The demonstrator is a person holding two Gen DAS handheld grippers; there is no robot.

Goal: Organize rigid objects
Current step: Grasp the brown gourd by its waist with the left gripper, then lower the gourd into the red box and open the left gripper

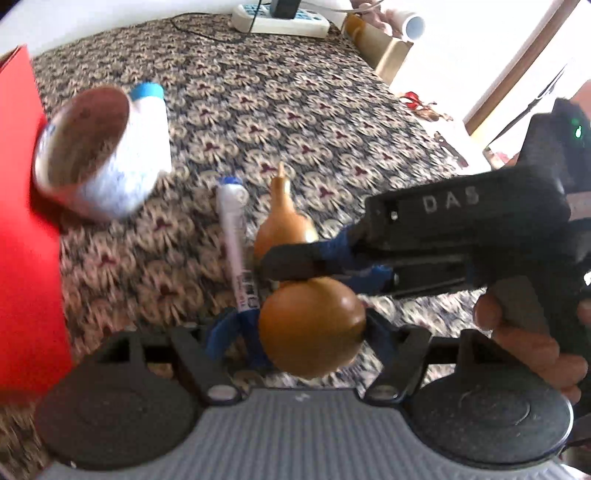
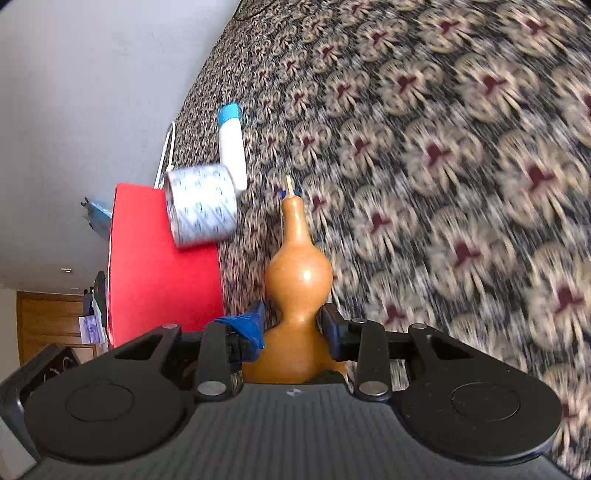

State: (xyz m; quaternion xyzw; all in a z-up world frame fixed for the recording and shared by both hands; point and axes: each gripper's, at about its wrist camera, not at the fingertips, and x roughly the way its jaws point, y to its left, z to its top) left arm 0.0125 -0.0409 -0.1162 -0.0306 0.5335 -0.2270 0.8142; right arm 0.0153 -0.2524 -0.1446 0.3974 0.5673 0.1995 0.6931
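A: While the right gripper (image 2: 291, 325) sits at the waist of the gourd (image 2: 297, 280), what is the object like?

B: Smooth, glossy, tan-orange; two bulbs, a narrow neck, a pale stem tip. Hard shell by the shine.

A: Grip?

B: Blue-padded fingers (image 2: 330, 325) close in on the waist from both sides, with only a narrow gap between the jaws. Actual pad contact is not resolved. In the left wrist view the same gripper reaches in from 3 o'clock across the waist.

A: Left gripper (image 1: 306, 332)?

B: Spread wide, the big lower bulb between its fingers. Whether the pads press on it, cannot tell.

A: Long axis?

B: In the right wrist view it runs straight along the fingers, stem toward 12 o'clock, big bulb nearest the camera. The left wrist view agrees.

A: Surroundings?

B: Just at 9 o'clock of the gourd a white marker (image 1: 234, 243) with a blue cap lies almost parallel, on a busy floral cloth (image 2: 443, 184). At 10 o'clock, a tape roll (image 1: 99, 155) on its side; behind it a white bottle (image 1: 149, 110) with a blue cap. A flat red box (image 1: 26, 221) borders the cloth on that side.

A: Room?

B: Bare cloth from 12 through 3 o'clock; a power strip (image 1: 280, 18) at the far edge.
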